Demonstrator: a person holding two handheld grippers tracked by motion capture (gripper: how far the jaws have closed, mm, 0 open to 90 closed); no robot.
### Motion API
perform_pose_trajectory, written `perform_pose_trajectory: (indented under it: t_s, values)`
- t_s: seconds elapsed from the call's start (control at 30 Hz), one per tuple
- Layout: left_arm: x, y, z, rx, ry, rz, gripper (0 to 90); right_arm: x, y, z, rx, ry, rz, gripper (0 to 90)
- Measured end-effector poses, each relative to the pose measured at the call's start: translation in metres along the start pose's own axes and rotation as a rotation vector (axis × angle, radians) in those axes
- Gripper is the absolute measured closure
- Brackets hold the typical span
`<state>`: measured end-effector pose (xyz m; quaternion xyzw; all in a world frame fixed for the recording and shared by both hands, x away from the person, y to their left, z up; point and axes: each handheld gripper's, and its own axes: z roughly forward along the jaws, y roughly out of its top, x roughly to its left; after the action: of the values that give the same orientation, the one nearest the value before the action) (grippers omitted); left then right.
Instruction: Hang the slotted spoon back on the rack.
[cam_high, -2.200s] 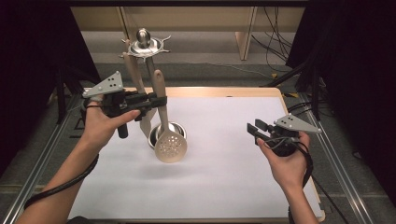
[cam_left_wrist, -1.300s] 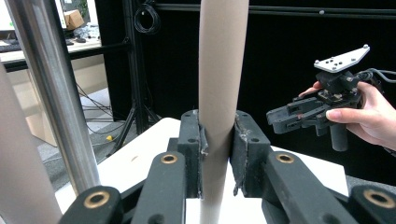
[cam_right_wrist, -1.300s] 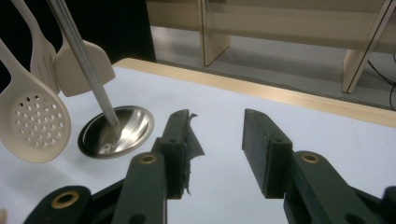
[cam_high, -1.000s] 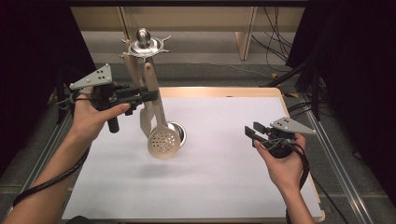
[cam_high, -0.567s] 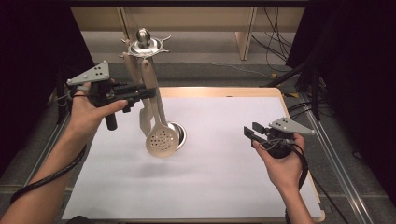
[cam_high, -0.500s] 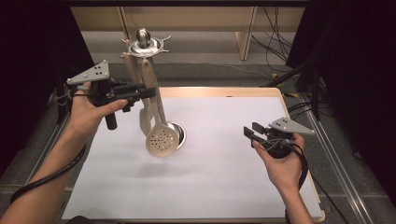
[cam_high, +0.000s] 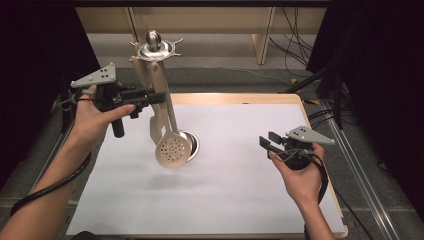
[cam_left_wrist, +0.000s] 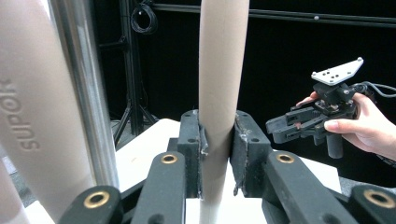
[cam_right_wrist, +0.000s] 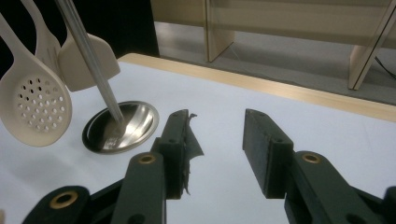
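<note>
Now, your grip: left gripper (cam_left_wrist: 217, 154) clamps the slotted spoon (cam_high: 173, 149) by its handle
Your other hand: right gripper (cam_right_wrist: 217, 140) gapes, holding nothing

Cream utensils, steel rack, white table

The slotted spoon (cam_high: 173, 150) is cream, its bowl dotted with round holes; the spatula (cam_right_wrist: 88, 58) beside it is the same cream. The rack's pole (cam_right_wrist: 88, 60) and round base (cam_right_wrist: 122, 127) are shiny silver steel. Both grippers, left (cam_high: 152, 97) and right (cam_high: 266, 140), are black with brass-coloured pivots and pale grey top plates. The table (cam_high: 235, 200) is white, edged in light wood.
</note>
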<state>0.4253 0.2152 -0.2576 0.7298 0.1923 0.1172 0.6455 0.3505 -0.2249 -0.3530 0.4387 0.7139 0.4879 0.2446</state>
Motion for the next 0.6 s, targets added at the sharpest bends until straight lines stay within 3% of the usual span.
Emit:
perform_pose_trajectory:
  t_s: [0.13,0.27,0.43,0.6]
  values:
    - [0.002,-0.001,-0.001,-0.003,-0.002,-0.010,74.8,0.003,0.000,-0.001,0.008,-0.004,0.029,61.9]
    - [0.005,-0.001,0.000,0.000,-0.001,-0.021,74.7,0.000,0.000,0.000,0.001,-0.002,-0.005,61.9]
    - [0.010,-0.002,0.003,-0.003,-0.005,-0.043,74.6,0.001,0.000,-0.001,0.004,-0.001,0.021,61.9]
    - [0.013,-0.003,0.005,-0.014,-0.016,-0.075,74.2,0.001,-0.001,0.001,-0.015,-0.001,0.011,62.0]
